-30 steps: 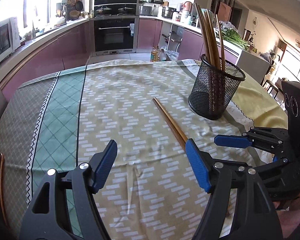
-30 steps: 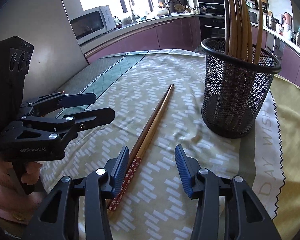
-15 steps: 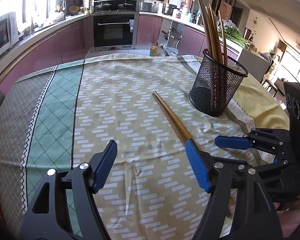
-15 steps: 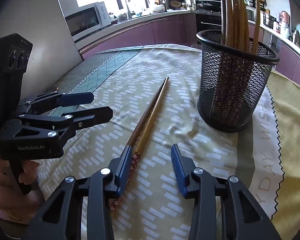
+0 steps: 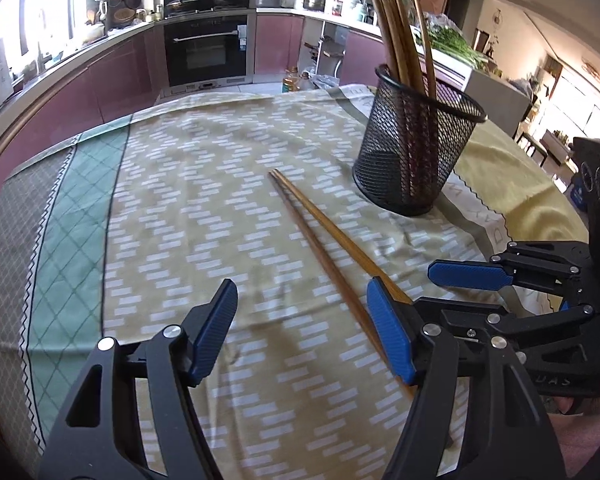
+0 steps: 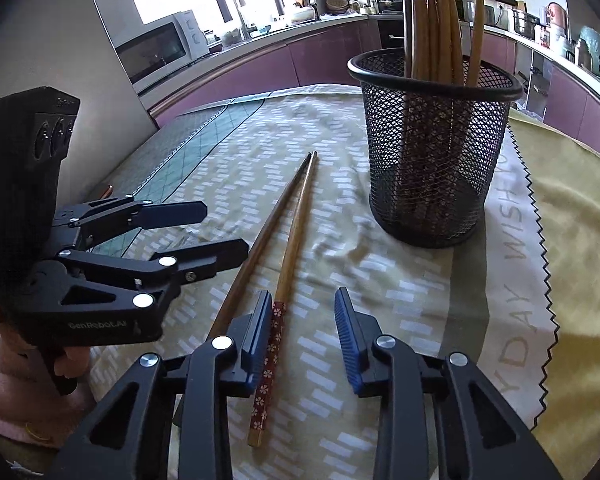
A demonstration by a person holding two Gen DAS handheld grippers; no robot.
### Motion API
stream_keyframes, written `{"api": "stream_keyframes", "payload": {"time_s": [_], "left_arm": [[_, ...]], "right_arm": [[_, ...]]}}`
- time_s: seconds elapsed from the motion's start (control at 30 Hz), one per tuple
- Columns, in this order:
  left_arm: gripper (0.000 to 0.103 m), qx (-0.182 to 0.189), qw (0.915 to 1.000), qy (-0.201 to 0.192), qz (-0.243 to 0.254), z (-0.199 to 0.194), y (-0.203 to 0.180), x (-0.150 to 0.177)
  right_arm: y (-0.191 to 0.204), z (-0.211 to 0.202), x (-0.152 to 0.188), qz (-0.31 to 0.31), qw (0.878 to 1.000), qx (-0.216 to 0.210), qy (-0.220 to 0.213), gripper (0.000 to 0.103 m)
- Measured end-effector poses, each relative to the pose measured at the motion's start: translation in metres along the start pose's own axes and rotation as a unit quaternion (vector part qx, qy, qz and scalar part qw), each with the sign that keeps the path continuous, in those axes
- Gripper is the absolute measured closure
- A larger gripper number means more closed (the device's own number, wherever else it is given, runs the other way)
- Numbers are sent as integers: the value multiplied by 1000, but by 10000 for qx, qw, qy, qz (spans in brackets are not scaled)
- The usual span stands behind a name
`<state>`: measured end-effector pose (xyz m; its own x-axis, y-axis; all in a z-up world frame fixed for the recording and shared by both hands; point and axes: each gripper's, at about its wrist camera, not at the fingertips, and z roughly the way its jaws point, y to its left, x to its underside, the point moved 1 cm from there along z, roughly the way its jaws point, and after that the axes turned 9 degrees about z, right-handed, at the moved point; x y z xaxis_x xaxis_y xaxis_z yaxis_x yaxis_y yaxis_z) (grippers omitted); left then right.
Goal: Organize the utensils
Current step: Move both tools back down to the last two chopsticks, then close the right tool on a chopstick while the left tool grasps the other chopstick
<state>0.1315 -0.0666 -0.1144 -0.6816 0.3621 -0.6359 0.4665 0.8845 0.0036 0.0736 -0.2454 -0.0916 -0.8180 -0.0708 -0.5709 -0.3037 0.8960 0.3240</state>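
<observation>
Two wooden chopsticks (image 5: 320, 236) lie side by side on the patterned tablecloth (image 5: 204, 184); in the right wrist view one chopstick (image 6: 288, 256) has a red flowered end. A black mesh holder (image 5: 416, 152) with several chopsticks upright stands beyond them; it also shows in the right wrist view (image 6: 436, 152). My left gripper (image 5: 300, 328) is open and empty, its right finger over the chopsticks' near part. My right gripper (image 6: 304, 340) is open and empty, low over the flowered end, which lies beside its left finger.
Each gripper shows in the other's view: the right gripper (image 5: 500, 284) at right, the left gripper (image 6: 148, 240) at left. A yellow cloth (image 6: 572, 208) covers the table's right side. Kitchen counters, an oven (image 5: 208, 48) and a microwave (image 6: 156, 48) stand behind.
Both grippers have moved forward and lower toward the chopsticks and holder. The two chopsticks now lie slightly apart at the near end. Both jaws stay open.
</observation>
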Motion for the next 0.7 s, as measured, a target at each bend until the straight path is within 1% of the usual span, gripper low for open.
{"api": "stream_keyframes", "payload": {"time_s": [0.1, 0.17, 0.3, 0.37, 0.53, 0.63, 0.7], "left_arm": [[42, -11, 9999, 76, 74, 5, -4, -1], [48, -7, 9998, 154, 106, 9, -6, -1], [49, -29, 9998, 153, 155, 9, -8, 1], [52, -12, 9998, 148, 164, 9, -7, 2], [60, 76, 9997, 126, 196, 6, -8, 3], [67, 115, 9997, 125, 156, 5, -4, 4], [69, 212, 9997, 126, 84, 4, -1, 5]], "right_arm": [[0, -1, 1, -9, 10000, -8, 8, 73], [-1, -1, 1, -4, 10000, -21, 16, 73], [-1, -1, 0, -36, 10000, -21, 29, 73], [-1, 0, -2, -64, 10000, -2, 33, 73], [6, 7, -9, -212, 9997, 68, 45, 73], [11, 15, -17, -307, 9995, 98, 51, 74], [12, 19, -22, -331, 9993, 139, 46, 75]]}}
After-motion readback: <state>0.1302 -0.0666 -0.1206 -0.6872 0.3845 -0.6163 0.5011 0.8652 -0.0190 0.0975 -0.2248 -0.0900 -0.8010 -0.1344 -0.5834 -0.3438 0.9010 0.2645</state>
